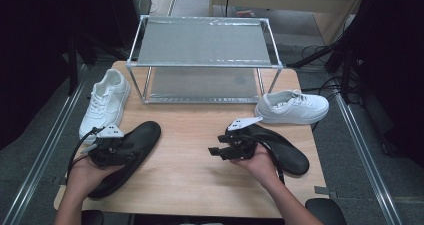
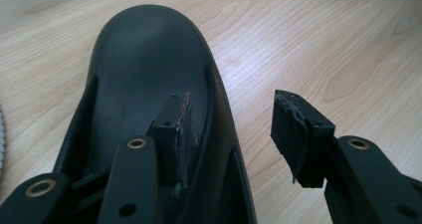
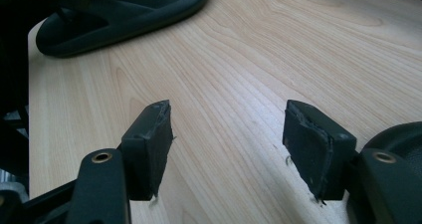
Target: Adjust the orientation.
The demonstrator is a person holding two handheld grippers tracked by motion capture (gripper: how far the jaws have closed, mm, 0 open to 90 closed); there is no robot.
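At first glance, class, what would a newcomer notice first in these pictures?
The left gripper straddles the side wall of the left black slipper at the table's near left, its jaws not yet pressing. A silver two-tier rack stands at the back, flanked by two white sneakers.

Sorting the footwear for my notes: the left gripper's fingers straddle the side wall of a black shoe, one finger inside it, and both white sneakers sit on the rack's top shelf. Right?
Not quite. The left gripper does straddle the black shoe's side wall, but the white sneakers sit on the table, one either side of the rack, as the high view shows.
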